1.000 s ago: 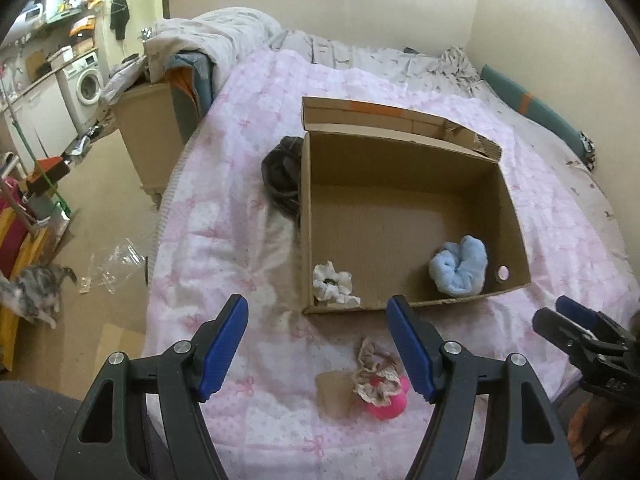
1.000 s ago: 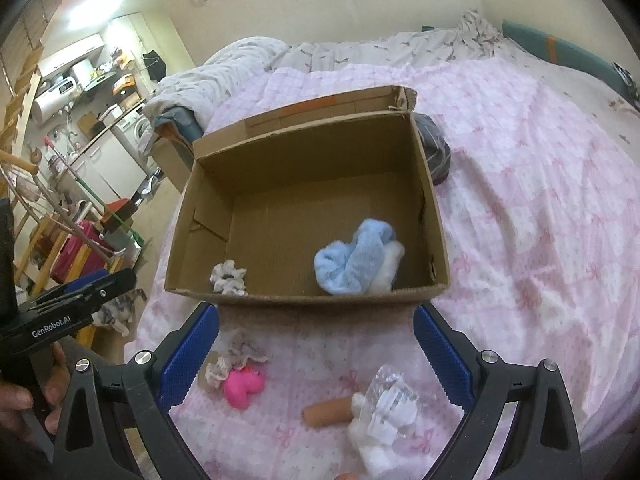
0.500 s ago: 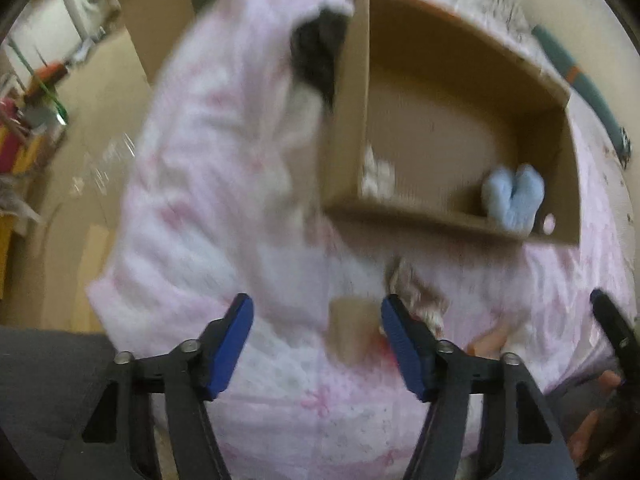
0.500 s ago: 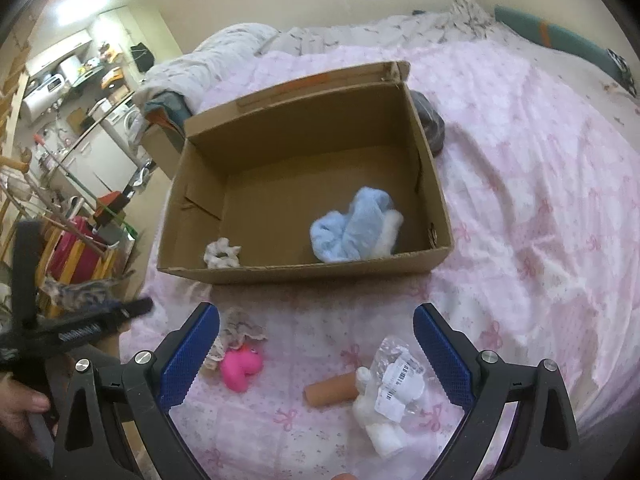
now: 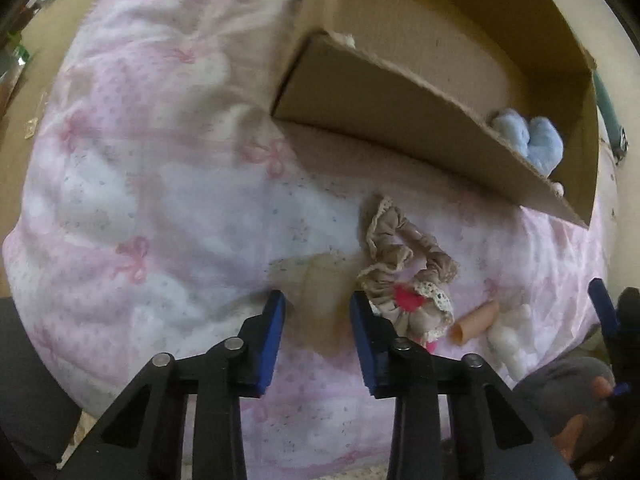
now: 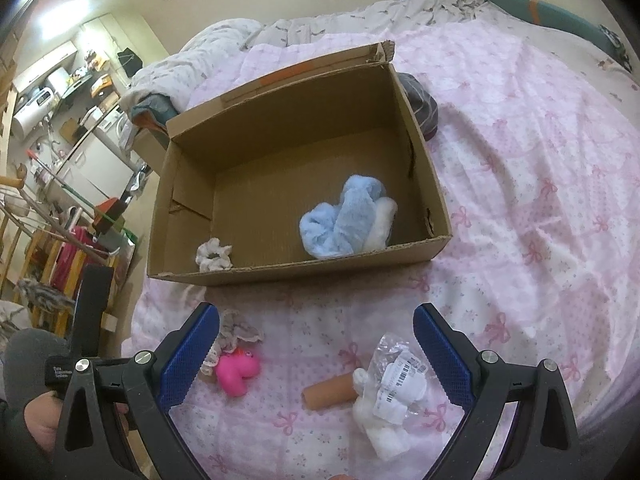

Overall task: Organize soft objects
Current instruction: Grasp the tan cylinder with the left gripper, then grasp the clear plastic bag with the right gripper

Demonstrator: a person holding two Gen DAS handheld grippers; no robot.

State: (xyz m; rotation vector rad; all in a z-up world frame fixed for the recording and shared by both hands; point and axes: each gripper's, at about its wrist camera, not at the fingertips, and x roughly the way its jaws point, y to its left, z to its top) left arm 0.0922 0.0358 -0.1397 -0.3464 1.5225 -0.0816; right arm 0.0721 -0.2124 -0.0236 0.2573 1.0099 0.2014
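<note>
One pink bow-print bedspread (image 6: 520, 184), cardboard box (image 6: 436, 208) on it, left claw (image 5: 316, 308) closing on a beige piece (image 5: 324, 292), right claw (image 6: 316, 344) apart.

Beige lace scrunchie (image 5: 404, 276) lies crumpled over pink toy (image 6: 237, 370), near cardboard box (image 6: 280, 268).

A: What sort of place is this?

B: A home, a small flat by the look of it. Nearly everything is a bed (image 6: 540, 168) under a pink quilt printed with bows, with a grey duvet (image 6: 224, 44) bunched at its head.

A: Only a bedroom, then?

B: No, it runs straight into a kitchen corner. Left of the bed stands a washer (image 6: 118, 128) under a white counter, and shelves (image 6: 84, 76) crowded with household bits hang above.

A: Anything else homely?

B: A wooden rack (image 6: 36, 240) draped with cloth, nearer than the washer, and a cardboard box (image 6: 304, 268) lying open on the bed.
</note>
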